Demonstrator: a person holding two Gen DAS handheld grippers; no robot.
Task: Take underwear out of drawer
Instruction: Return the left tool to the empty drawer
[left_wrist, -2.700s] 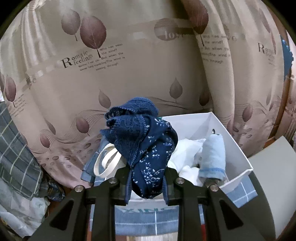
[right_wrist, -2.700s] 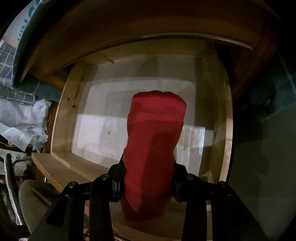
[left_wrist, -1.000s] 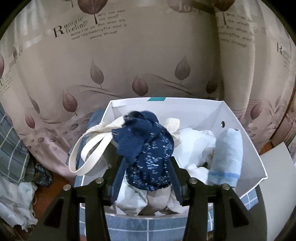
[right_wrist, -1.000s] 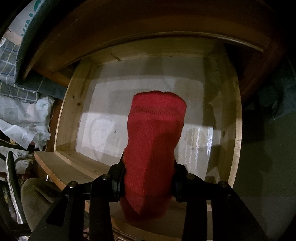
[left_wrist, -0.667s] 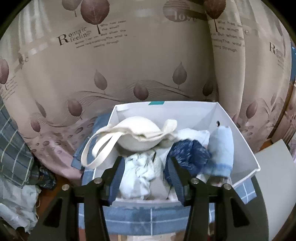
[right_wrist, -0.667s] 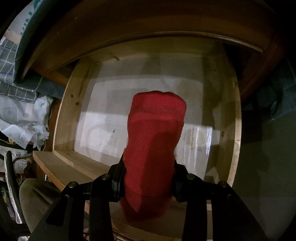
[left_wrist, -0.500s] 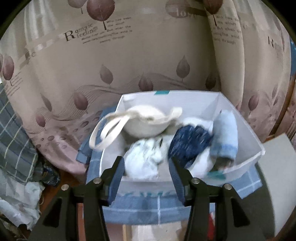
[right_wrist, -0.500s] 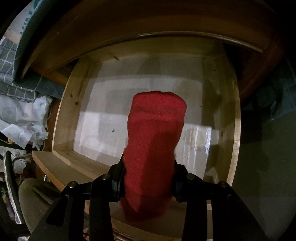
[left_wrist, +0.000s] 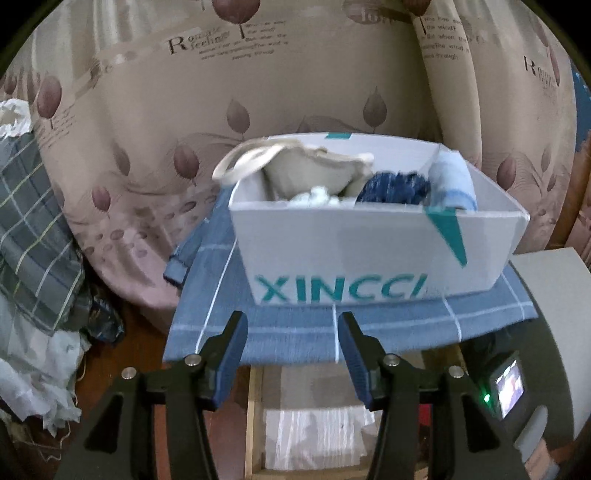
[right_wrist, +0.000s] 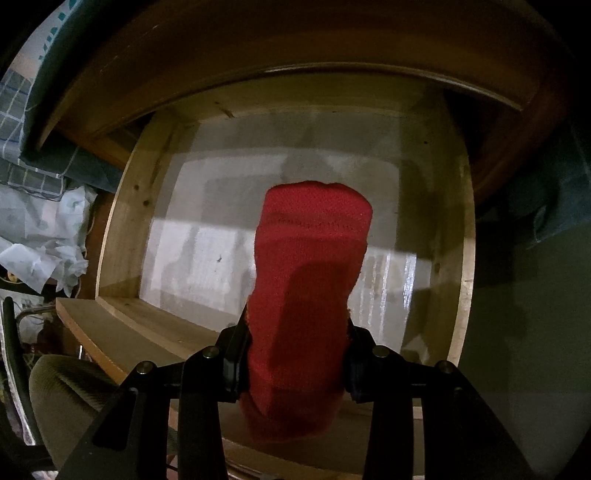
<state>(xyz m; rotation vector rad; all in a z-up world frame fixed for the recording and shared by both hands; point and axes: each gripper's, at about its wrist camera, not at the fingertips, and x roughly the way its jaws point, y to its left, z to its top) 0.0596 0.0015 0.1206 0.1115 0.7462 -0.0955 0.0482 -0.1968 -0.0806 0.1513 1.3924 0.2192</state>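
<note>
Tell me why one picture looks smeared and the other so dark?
Left wrist view: evenly lit but motion-blurred, smearing the white box lettering and blue checked cloth. Right wrist view: sharp but dim, the corners black; one bright band with glare crosses the drawer floor behind the red underwear. Both bend straight edges, fisheye-style.

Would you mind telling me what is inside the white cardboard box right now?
Inside the white cardboard box lie a cream bra, a navy floral underwear piece, a rolled light-blue garment and some white cloth. The front wall hides whatever lies deeper.
</note>
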